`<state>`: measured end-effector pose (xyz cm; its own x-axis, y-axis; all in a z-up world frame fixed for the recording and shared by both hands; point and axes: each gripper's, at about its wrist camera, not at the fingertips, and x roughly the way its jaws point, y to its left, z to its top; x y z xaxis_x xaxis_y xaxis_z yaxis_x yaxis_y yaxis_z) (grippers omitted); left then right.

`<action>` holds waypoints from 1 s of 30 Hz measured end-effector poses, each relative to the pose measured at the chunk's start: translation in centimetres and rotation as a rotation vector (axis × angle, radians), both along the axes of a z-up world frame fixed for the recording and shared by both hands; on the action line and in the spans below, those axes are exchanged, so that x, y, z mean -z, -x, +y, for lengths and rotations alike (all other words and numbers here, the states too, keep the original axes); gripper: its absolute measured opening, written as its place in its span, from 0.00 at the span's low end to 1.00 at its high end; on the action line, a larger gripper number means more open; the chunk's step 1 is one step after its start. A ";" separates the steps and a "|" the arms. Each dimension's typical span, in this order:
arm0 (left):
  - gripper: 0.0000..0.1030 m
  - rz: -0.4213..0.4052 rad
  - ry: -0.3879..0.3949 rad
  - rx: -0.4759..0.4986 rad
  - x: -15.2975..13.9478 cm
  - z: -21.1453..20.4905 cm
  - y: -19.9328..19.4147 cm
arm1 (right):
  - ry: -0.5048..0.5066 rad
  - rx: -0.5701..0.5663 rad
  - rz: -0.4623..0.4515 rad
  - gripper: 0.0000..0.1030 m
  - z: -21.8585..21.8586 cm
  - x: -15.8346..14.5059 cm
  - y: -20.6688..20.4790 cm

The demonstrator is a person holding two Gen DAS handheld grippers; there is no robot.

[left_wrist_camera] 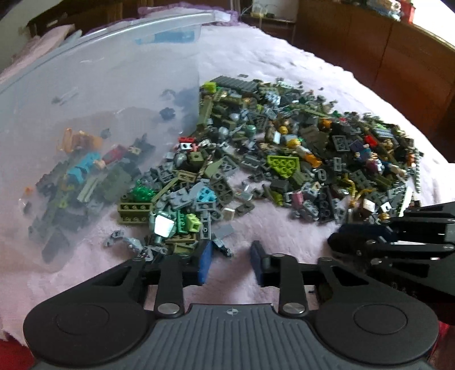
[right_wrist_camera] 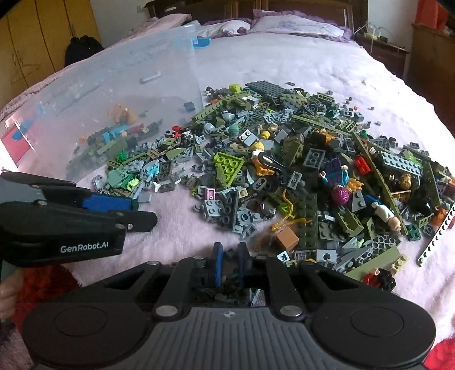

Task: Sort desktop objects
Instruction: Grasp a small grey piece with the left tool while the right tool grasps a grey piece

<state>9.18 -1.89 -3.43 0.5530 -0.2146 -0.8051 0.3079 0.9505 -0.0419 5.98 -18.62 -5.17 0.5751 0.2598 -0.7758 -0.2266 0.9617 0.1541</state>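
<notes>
A big pile of small toy bricks [left_wrist_camera: 284,148], mostly grey and olive, lies on a pink bed cover; it also shows in the right wrist view [right_wrist_camera: 298,176]. A clear plastic bin [left_wrist_camera: 99,94] lies on its side at the left with several bricks inside; it shows in the right wrist view [right_wrist_camera: 122,94] too. My left gripper [left_wrist_camera: 231,263] is open and empty, just short of the pile's near edge. My right gripper [right_wrist_camera: 229,264] has its blue pads a narrow gap apart at the pile's near edge; whether anything sits between them is unclear. It appears from the side in the left wrist view [left_wrist_camera: 341,239].
The pink bed cover [right_wrist_camera: 284,62] stretches beyond the pile to pillows [right_wrist_camera: 290,22]. Wooden cabinets [left_wrist_camera: 384,57] stand at the right and a yellow wardrobe [right_wrist_camera: 42,37] at the far left. A lime wedge plate [right_wrist_camera: 229,165] lies mid-pile.
</notes>
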 end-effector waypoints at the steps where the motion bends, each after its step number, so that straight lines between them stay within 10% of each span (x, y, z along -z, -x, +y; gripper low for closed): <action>1: 0.18 0.002 0.011 0.019 0.0 0.0 0.2 | -0.001 0.000 -0.001 0.12 0.0 0.0 0.0; 30: 0.10 -0.019 -0.056 0.076 0.4 -1.4 1.2 | -0.009 0.013 -0.015 0.14 0.1 0.0 0.6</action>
